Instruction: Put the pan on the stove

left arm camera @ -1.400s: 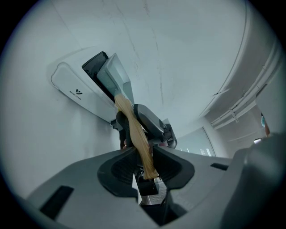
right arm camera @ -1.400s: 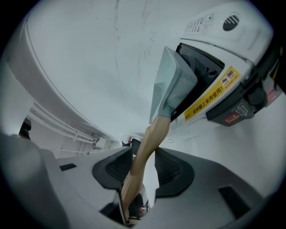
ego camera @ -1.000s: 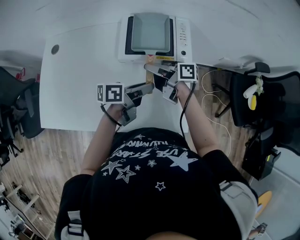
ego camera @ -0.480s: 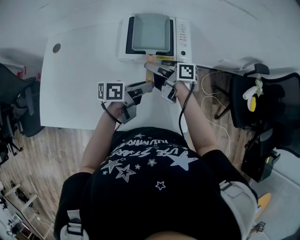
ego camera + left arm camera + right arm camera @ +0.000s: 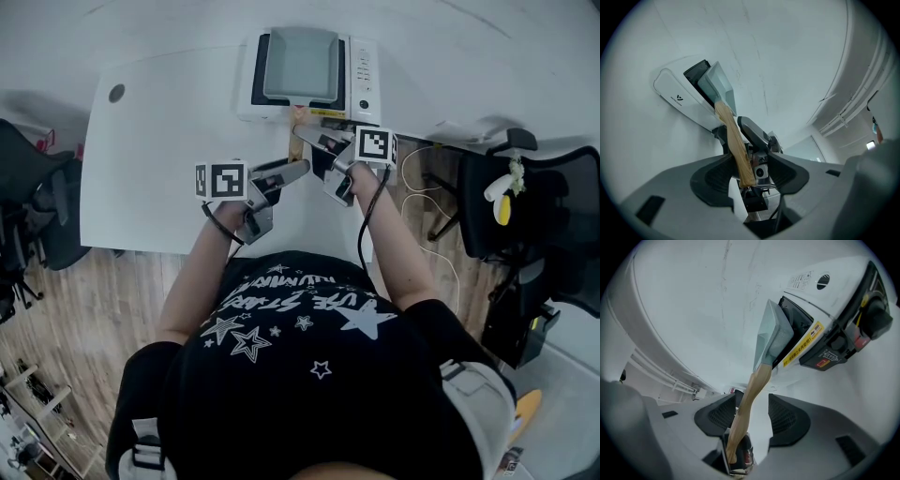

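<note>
Nearest the camera in the head view, low in the frame, are the person's forearms, reaching up onto the white table top (image 5: 159,141). Just above them at frame centre sit the two grippers. The left gripper (image 5: 292,172) points up and to the right. The right gripper (image 5: 314,141) points up and to the left, and its tips lie closer to the stove than the left's. Each gripper's own view shows its jaws standing well apart and clamped on nothing. The pale wooden pan handle (image 5: 299,118) shows in the gap of both. In the left gripper (image 5: 750,171) view the handle (image 5: 733,140) runs up and to the left. In the right gripper (image 5: 752,420) view it (image 5: 750,394) climbs close along the left-hand pad, and I cannot tell whether it touches. Its long axis points straight down the head view toward the person, overhanging the stove's front edge. Beyond it the grey square metal pan (image 5: 300,64) lies on the dark top of the white countertop stove (image 5: 366,80) at upper centre. The placing looks done. Any retreat should probably follow the handle's line, down the frame, since a sideways move by the right gripper could knock the handle and twist the pan.
</note>
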`<state>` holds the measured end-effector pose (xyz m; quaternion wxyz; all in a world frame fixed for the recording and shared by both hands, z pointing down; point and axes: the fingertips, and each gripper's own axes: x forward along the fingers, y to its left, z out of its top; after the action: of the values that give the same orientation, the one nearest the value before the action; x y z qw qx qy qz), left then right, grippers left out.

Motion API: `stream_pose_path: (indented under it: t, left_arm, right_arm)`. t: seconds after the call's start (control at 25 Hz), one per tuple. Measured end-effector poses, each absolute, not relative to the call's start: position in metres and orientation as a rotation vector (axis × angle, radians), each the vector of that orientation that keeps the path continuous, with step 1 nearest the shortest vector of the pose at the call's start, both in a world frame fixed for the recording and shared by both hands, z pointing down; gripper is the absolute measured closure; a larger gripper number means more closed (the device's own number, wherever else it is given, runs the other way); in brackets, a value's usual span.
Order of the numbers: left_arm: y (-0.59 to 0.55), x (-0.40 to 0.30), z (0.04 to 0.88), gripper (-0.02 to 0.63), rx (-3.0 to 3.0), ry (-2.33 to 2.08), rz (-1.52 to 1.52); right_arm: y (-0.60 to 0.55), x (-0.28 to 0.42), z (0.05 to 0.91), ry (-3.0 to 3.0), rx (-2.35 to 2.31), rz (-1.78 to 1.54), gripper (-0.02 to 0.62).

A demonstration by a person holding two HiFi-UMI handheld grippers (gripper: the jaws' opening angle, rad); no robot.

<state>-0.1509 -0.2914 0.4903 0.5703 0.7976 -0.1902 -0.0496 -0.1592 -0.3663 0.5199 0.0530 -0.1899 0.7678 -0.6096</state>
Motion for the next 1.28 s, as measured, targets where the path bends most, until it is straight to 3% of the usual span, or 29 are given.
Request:
stream_pose_path:
  t: [0.28,0.8,1.28]
  left_arm:
    - [-0.282,-0.149,0.486,0.354,1.871,-0.491,-0.141]
    - [-0.249,-0.154,0.487,0.353,1.845,-0.648,-0.221]
    - [-0.223,-0.166,0.482,0.377,1.873,-1.003,-0.243]
  right_arm:
    - [-0.354,-0.153,0.514,2.354,-0.543,-1.853,0.394]
    - [-0.33,-0.134,0.513,2.391,-0.526,-1.866,0.394]
    - [-0.307,-0.106,0.502,2.524,-0.596,-1.763,0.505]
